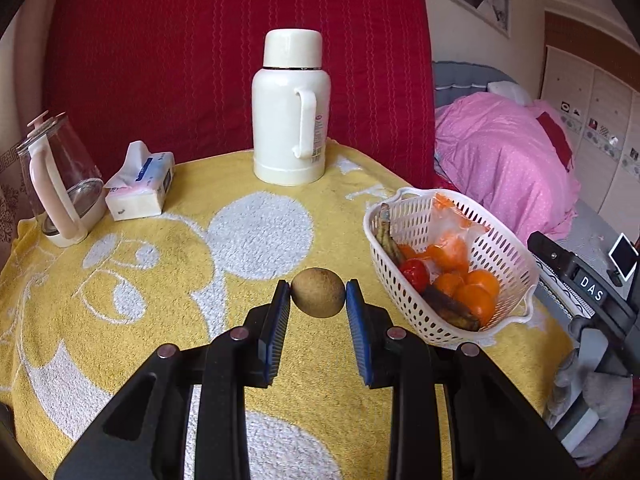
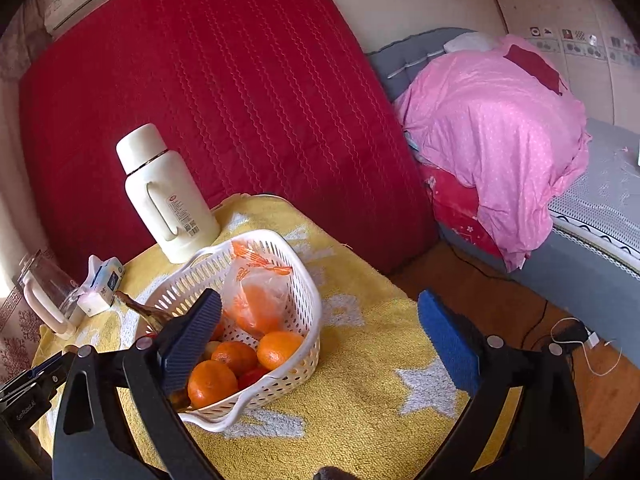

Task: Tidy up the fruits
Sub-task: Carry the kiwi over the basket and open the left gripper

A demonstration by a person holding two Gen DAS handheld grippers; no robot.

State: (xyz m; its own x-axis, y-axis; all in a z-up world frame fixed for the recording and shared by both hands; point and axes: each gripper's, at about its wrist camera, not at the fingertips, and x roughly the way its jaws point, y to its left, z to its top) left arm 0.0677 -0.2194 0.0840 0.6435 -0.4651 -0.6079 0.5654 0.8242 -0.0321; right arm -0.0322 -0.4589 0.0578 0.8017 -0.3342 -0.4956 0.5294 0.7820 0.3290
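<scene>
My left gripper [image 1: 318,294] is shut on a brown kiwi [image 1: 318,292], held between its blue pads above the yellow towel [image 1: 200,280]. To its right stands a white perforated basket [image 1: 508,256] holding several oranges [image 1: 476,296], a red tomato [image 1: 414,272], dark bananas [image 1: 452,306] and a plastic bag of oranges [image 1: 452,236]. My right gripper [image 2: 320,332] is open and empty, hovering above the near right part of the same basket [image 2: 308,304], with oranges [image 2: 276,348] and the bag [image 2: 256,292] below it.
A white thermos [image 1: 290,104] stands at the back of the table; it also shows in the right wrist view [image 2: 166,196]. A tissue pack [image 1: 140,184] and a glass kettle [image 1: 60,184] sit at the left. A bed with a pink quilt [image 2: 500,132] lies to the right.
</scene>
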